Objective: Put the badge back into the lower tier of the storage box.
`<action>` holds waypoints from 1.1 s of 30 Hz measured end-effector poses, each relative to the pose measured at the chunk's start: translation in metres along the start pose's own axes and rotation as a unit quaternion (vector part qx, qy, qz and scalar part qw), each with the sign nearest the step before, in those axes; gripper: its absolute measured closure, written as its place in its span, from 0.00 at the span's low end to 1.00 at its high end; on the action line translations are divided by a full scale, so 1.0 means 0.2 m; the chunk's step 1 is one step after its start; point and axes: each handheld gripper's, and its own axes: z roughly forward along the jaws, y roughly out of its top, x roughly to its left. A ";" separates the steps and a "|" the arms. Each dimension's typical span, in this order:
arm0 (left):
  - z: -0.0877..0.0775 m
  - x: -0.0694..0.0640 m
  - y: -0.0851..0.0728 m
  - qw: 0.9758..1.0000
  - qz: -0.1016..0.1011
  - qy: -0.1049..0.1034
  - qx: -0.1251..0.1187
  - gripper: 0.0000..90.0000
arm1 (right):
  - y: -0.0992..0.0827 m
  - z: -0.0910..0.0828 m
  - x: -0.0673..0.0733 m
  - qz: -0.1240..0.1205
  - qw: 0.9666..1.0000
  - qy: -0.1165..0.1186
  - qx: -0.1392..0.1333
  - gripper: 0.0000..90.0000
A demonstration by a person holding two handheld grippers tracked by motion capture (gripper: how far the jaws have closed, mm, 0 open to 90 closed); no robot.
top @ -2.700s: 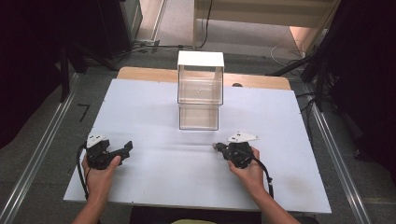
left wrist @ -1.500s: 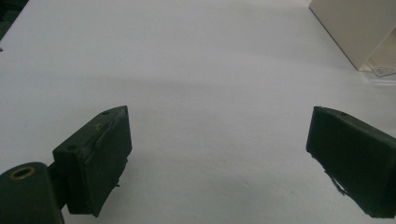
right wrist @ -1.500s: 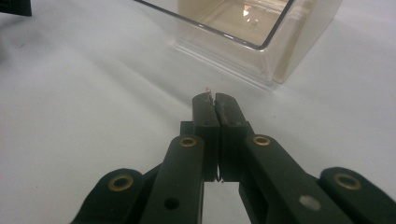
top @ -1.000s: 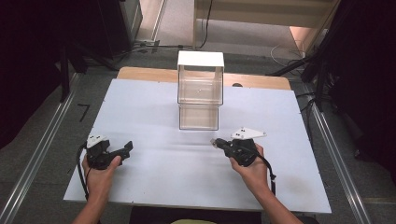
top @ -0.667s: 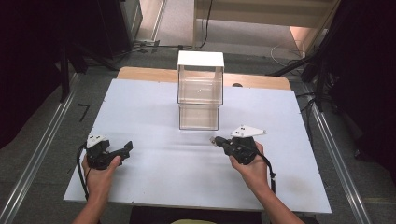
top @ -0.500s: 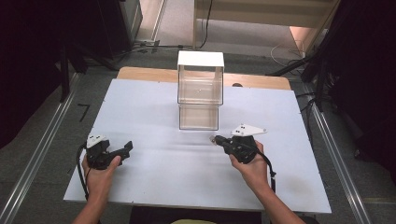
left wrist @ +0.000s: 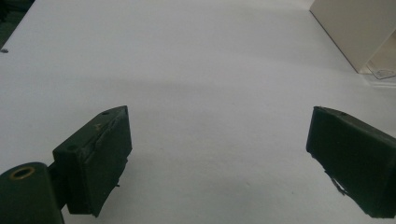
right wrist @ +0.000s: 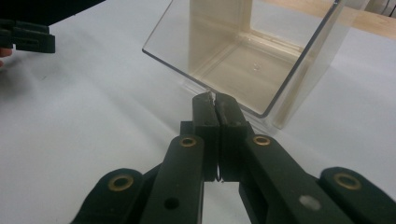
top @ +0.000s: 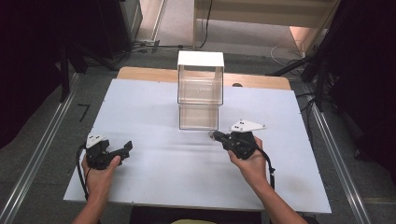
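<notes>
Keeping our right tool (top: 214,135) pressed together, empty, we aim it at the clear box (top: 199,103) near the worktop's (top: 140,107) far edge; our left tool (top: 126,148) waits spread near the left corner.

Lab: white test table (top: 154,116) (floor rails (top: 39,140), cables (top: 205,23))

Clear box (top: 200,95) just ahead of right tongs (right wrist: 215,99)

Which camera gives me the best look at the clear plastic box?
The high view: the whole clear box stands mid-table. The right gripper view shows its open front up close; the left gripper view catches just a corner.
</notes>
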 end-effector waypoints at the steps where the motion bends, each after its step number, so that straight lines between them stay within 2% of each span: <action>1: 0.00 0.00 0.00 1.000 -0.001 -0.001 -0.001 0.08 | 0.00 0.00 0.00 0.001 1.000 0.001 0.000 0.96; 21: 0.00 -0.01 0.00 1.000 -0.001 -0.005 -0.003 0.08 | 0.06 0.02 0.01 0.000 1.000 0.003 -0.009 0.96; 33: -0.01 -0.01 0.00 1.000 0.000 -0.005 -0.003 0.08 | 0.10 0.03 -0.02 0.004 1.000 0.000 -0.019 0.96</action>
